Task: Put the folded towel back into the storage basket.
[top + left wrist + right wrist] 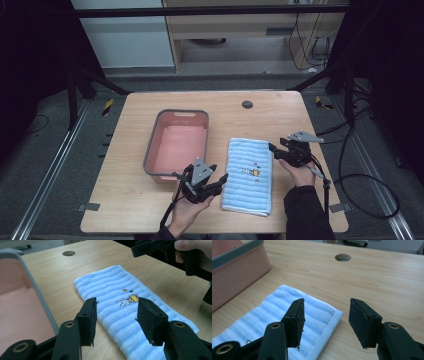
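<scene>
Two grippers — left gripper (216,181), right gripper (275,150), both wide, empty — flank one blue towel (248,175); one pink basin (177,143) left, on wooden table (135,200), grey floor (45,165).

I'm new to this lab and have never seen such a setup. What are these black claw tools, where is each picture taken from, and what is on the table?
A person holds a two-jaw hand tool in each hand: the left gripper and the right gripper. The high view looks down on the light wooden table. Each of the other two pictures comes from a camera riding on one gripper, looking along its black jaws. On the table lie a folded light-blue striped towel with a small rabbit picture, and a pink plastic tub with a grey rim. Both grippers stand open near the towel's edges, holding nothing.
</scene>
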The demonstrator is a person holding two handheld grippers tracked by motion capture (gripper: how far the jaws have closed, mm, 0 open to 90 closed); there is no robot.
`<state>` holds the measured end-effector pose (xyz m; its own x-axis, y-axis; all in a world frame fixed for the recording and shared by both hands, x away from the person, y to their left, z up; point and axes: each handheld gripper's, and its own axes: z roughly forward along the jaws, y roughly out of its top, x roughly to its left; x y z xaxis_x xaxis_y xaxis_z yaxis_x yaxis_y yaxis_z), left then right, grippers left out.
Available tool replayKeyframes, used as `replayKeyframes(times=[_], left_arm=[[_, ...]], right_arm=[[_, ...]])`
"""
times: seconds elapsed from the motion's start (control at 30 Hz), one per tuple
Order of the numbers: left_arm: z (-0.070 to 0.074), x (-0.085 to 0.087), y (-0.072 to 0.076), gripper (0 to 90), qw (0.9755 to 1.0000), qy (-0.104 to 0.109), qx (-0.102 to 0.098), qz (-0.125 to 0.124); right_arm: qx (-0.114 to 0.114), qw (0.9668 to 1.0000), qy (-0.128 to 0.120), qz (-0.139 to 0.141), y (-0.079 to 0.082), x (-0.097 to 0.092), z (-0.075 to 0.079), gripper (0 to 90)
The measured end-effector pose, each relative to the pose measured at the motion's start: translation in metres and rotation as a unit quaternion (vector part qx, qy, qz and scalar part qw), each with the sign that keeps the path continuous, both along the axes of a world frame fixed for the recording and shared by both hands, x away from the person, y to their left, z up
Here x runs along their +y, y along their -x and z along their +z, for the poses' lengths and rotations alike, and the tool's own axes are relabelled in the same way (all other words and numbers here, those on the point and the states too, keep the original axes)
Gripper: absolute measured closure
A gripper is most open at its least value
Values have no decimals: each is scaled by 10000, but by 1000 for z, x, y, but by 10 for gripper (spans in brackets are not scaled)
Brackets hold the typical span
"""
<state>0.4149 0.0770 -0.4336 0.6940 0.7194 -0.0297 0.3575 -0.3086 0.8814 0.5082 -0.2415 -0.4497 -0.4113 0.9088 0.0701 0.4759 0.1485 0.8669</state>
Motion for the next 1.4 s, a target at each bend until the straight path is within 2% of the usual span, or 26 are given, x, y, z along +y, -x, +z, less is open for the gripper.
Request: replayKeyframes(times=[0.13, 0.23, 0.57, 0.67, 0.77, 1.07, 1.3, 1.4], left_arm=[[-6, -5, 0, 502, 10000, -45, 50, -42], [-14, -10, 0, 501, 9997, -160, 126, -98], [-32, -18, -2, 491, 9991, -277, 279, -170], [-37, -20, -1, 490, 9988, -373, 303, -124], [-41, -22, -1, 490, 9981, -480, 380, -73], [-52, -22, -4, 497, 9966, -621, 536, 32], [-61, -23, -7, 503, 9950, -668, 737, 59], [-64, -24, -7, 510, 9944, -725, 772, 61]], right_arm=[[83, 9999, 84, 8, -2, 1, -7, 466], [108, 9998, 146, -19, -3, 1, -10, 470], [217, 9994, 262, 25, -10, 6, -19, 481], [295, 9993, 218, 34, -11, 8, -22, 486], [335, 9990, 278, 60, -14, 9, -26, 491], [547, 9979, 353, 72, -19, 12, -35, 507], [721, 9967, 358, 75, -20, 15, -39, 518], [804, 9957, 457, 96, -21, 17, -43, 522]])
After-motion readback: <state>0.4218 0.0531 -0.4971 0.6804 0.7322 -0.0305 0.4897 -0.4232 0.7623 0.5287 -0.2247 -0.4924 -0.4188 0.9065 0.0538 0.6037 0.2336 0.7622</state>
